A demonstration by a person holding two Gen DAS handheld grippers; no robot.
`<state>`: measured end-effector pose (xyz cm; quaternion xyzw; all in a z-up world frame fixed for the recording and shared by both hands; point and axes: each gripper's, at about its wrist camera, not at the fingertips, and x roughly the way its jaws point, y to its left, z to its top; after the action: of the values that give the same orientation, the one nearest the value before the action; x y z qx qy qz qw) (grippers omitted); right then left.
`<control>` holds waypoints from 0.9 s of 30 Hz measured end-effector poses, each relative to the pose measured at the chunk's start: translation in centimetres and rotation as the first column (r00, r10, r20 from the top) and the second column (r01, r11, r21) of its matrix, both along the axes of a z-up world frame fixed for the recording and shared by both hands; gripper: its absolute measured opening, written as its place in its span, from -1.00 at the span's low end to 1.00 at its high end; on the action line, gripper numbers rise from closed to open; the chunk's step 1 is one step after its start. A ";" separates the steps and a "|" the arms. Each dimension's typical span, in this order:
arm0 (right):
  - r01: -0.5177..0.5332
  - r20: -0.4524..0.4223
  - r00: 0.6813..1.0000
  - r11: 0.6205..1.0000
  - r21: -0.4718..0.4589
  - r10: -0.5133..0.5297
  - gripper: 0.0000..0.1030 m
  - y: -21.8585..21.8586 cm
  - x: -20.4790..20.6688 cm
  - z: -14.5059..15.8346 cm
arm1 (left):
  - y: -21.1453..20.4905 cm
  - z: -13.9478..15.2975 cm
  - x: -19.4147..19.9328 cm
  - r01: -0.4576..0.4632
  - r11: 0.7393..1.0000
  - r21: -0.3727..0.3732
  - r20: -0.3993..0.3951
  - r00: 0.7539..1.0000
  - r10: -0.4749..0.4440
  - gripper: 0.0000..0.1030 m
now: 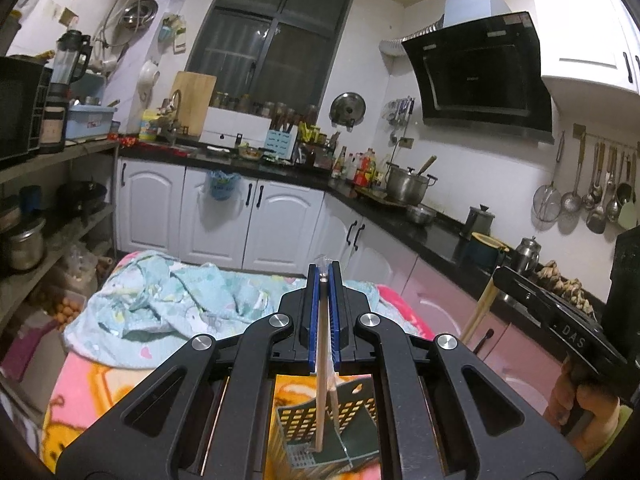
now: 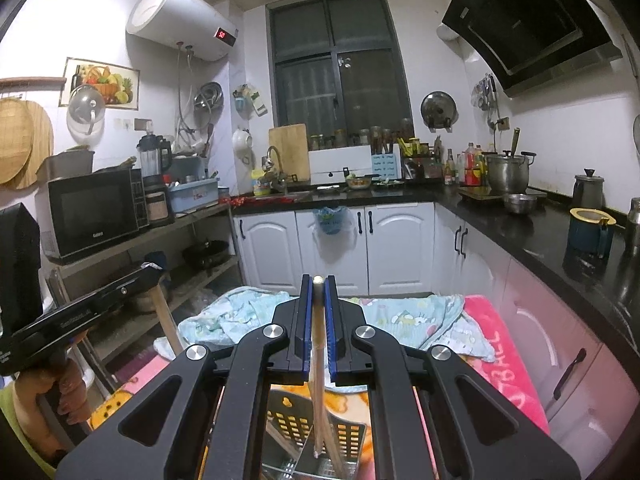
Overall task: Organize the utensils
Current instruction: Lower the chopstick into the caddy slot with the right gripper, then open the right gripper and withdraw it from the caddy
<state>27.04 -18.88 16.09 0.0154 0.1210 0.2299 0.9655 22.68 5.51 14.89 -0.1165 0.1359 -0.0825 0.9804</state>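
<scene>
Left gripper [image 1: 325,276]: closed tight on a pale wooden chopstick [image 1: 320,380] that seems to be in a clear wrapper; the stick hangs down between the blue pads.
Right gripper [image 2: 319,286]: closed tight on a second chopstick [image 2: 318,380], held near its metal-capped top end.
Handling: the chopsticks look light, thin and stiff, probably smooth, so I judge they can swing or slip; a hold near the top end lets the stick hang straight.
Holder [image 1: 348,408]: a slotted utensil basket directly under both grippers; the lower ends of both sticks are inside its mouth or just above it, I cannot tell which.
Place: the holder stands on a bright cartoon blanket [image 1: 80,380], at its near edge.
Farther: a crumpled light-blue cloth [image 1: 168,296] lies towards the far edge.
</scene>
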 end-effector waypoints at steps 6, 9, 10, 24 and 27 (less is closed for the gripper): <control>-0.002 -0.010 1.000 1.000 -0.013 0.002 -0.88 0.4 0.0 -1.7 | -0.3 -1.8 0.6 0.004 1.000 0.008 -0.036 0.999 -0.004 -0.95; 0.000 -0.021 1.000 1.000 -0.021 -0.001 -0.88 0.7 0.0 -2.3 | -0.5 -2.8 0.8 0.011 1.000 0.010 -0.059 0.998 -0.011 -0.95; 0.002 -0.026 1.000 1.000 -0.024 -0.002 -0.88 0.9 0.1 -2.7 | -0.5 -3.1 0.9 0.013 1.000 0.010 -0.066 0.998 -0.013 -0.95; 0.019 -0.115 0.993 0.999 -0.038 -0.023 -0.41 1.2 0.5 -5.6 | -0.2 -5.4 0.9 0.012 1.000 0.002 -0.136 0.991 -0.012 -0.30; 0.026 -0.114 0.993 0.999 -0.038 -0.031 -0.29 0.9 0.1 -5.8 | 0.1 -5.3 0.4 -0.002 1.000 -0.007 -0.136 0.991 0.001 -0.09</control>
<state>27.10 -18.00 10.31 0.0129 0.1802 0.2126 0.9603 23.12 5.66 9.60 -0.1251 0.2019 -0.0742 0.9685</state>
